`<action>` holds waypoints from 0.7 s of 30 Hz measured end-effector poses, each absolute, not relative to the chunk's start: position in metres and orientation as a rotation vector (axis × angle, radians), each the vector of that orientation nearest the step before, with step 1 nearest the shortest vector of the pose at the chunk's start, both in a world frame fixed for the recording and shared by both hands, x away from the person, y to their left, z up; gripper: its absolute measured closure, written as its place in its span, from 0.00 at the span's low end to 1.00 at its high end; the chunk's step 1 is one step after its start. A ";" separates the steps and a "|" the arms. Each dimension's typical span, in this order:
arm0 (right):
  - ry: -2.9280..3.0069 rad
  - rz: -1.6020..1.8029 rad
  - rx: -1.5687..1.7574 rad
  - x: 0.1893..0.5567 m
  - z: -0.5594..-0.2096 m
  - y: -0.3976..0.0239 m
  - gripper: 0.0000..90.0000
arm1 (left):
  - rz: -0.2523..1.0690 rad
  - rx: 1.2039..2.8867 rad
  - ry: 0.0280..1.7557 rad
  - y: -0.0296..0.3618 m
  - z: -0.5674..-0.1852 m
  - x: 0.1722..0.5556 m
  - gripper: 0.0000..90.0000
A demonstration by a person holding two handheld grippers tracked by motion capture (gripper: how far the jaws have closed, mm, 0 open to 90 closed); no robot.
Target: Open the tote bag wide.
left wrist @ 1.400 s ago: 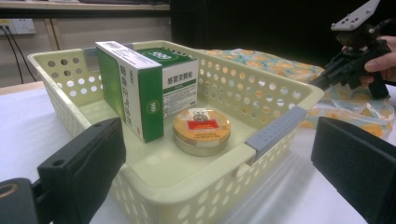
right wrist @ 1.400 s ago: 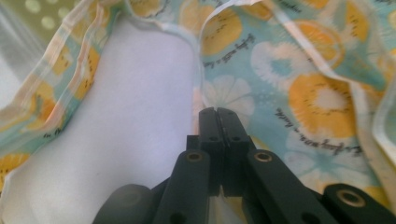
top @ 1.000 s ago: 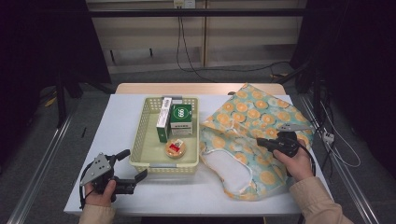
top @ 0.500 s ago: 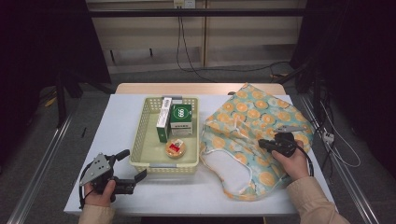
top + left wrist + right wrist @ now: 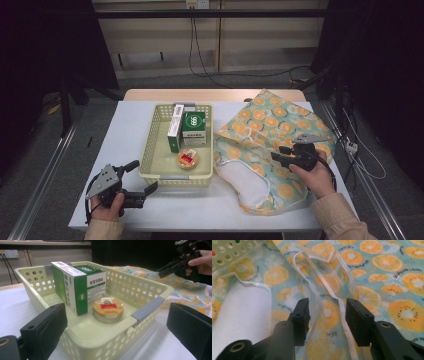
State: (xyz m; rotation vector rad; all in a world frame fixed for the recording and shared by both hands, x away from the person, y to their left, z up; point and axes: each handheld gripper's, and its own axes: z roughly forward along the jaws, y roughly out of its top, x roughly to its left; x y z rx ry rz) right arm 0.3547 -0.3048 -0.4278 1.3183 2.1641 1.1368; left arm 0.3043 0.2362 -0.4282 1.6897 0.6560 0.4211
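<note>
Right gripper (image 5: 281, 154) over bag (image 5: 260, 131), jaws just opened.
Jaws half apart, bag's strap (image 5: 342, 307) loose between, unpinched. Bag lies just right of basket (image 5: 150, 150). Left gripper (image 5: 144, 176) wide open, empty.

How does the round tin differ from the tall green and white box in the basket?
The round tin is low, gold and lies flat with a red label on its lid; the tall green and white box is rectangular, far taller, and stands on edge. Both sit inside the basket, close together.
</note>
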 end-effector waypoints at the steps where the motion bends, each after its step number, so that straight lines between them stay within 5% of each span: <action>1: 2.162 1.144 1.313 0.354 -0.425 -0.304 0.56 | 0.422 1.691 0.655 0.236 -0.428 0.304 0.03; 11: 2.200 1.199 1.225 0.346 -0.408 -0.281 0.62 | 0.421 1.685 0.655 0.236 -0.428 0.304 0.03; 18: 2.263 1.242 1.165 0.344 -0.409 -0.264 0.95 | 0.424 1.686 0.653 0.237 -0.428 0.304 0.03; 21: 2.279 1.269 1.150 0.342 -0.408 -0.259 1.00 | 0.424 1.685 0.655 0.237 -0.428 0.304 0.03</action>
